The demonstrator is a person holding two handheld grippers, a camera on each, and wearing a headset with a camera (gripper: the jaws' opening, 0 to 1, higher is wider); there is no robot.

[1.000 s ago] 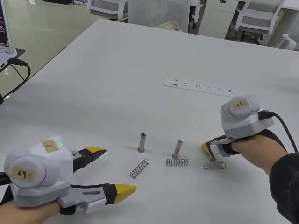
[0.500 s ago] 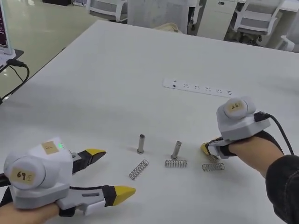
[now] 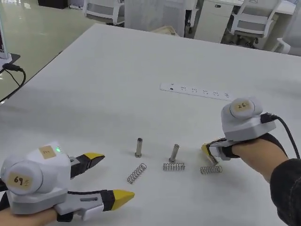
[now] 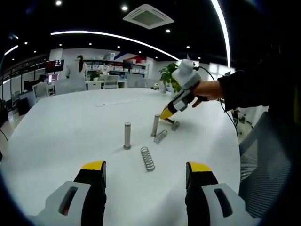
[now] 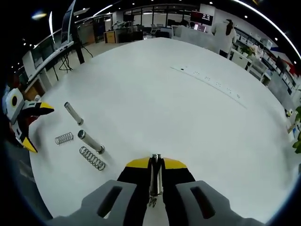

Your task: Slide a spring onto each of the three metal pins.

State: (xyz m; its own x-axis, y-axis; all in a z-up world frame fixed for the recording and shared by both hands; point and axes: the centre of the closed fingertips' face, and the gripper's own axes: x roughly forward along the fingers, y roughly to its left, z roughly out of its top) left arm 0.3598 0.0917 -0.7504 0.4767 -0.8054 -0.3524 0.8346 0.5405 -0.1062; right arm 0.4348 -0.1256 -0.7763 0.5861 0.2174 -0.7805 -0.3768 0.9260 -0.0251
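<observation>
Two metal pins (image 3: 139, 147) (image 3: 174, 153) stand upright on the white table (image 3: 117, 84). Three springs lie flat in front of them: one at the left (image 3: 137, 173), one in the middle (image 3: 173, 166), one at the right (image 3: 211, 169). My right gripper (image 3: 210, 153) is shut on a third metal pin (image 5: 155, 173), just above the right spring. My left gripper (image 3: 109, 176) is open and holds nothing, near the table's front left. In the left gripper view the nearest spring (image 4: 147, 158) lies ahead of the left gripper (image 4: 146, 167), and a pin (image 4: 126, 135) stands beyond it.
A white power strip (image 3: 195, 91) lies flat farther back on the table. Office chairs (image 3: 249, 21) stand past the far edge. A black cable (image 3: 14, 70) hangs off to the left. The right gripper's own cable (image 3: 287, 132) trails to the right.
The head camera has shifted a little. Both grippers, the pins and the springs keep their places relative to each other.
</observation>
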